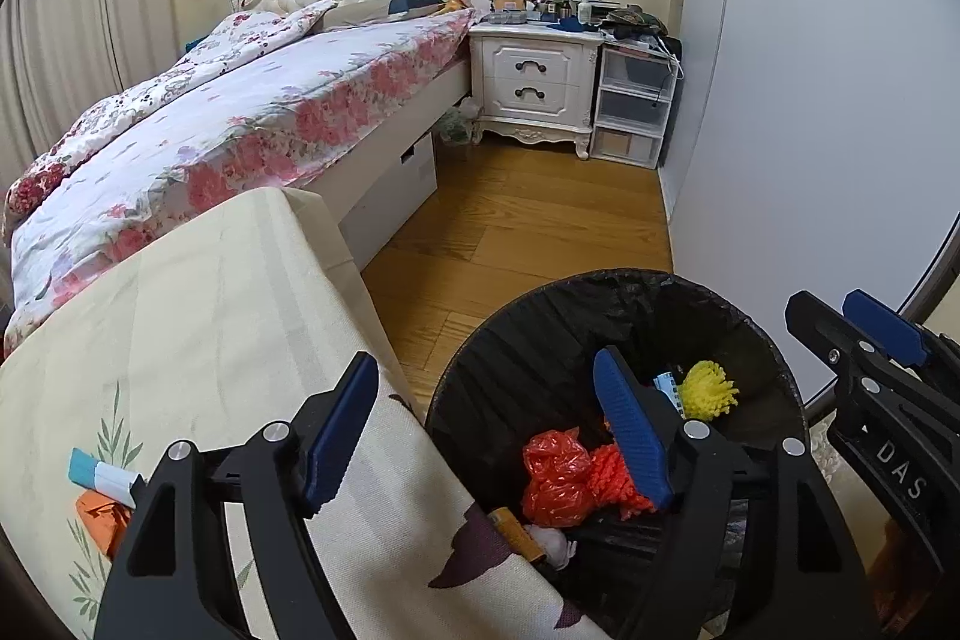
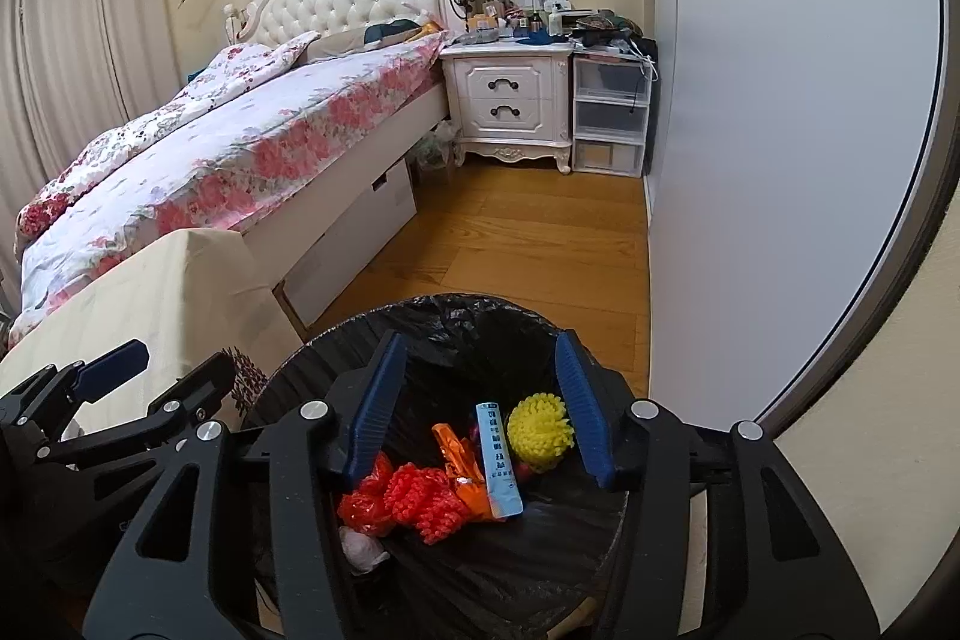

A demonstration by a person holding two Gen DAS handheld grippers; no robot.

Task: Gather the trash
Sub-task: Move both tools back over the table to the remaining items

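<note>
Both the left gripper [image 1: 486, 430] and right gripper [image 2: 474, 400] hang with jaws released and empty. The right is over the black-lined trash bin [image 2: 456, 322], which holds a yellow pom-pom [image 2: 538, 433], a red bag [image 2: 366, 505] and a blue-white wrapper [image 2: 498, 460]. On the cloth-covered desk [image 1: 210, 310] lie what looks like an orange scrap [image 1: 99, 517] and another blue-white wrapper [image 1: 102, 475].

One black-lined bin [image 2: 480, 316]; inside it, one yellow pompom [image 2: 539, 424], one orange-red pompom [image 2: 426, 502], one red plastic bag [image 2: 360, 505], one blue-white wrapper [image 2: 498, 460], one orange wrapper [image 2: 459, 454], one white crumpled wad [image 2: 363, 547], possibly tissue; two pieces on the cloth-covered table [image 1: 198, 310]: one blue-white wrapper [image 1: 102, 475], one orange scrap [image 1: 99, 517].
</note>
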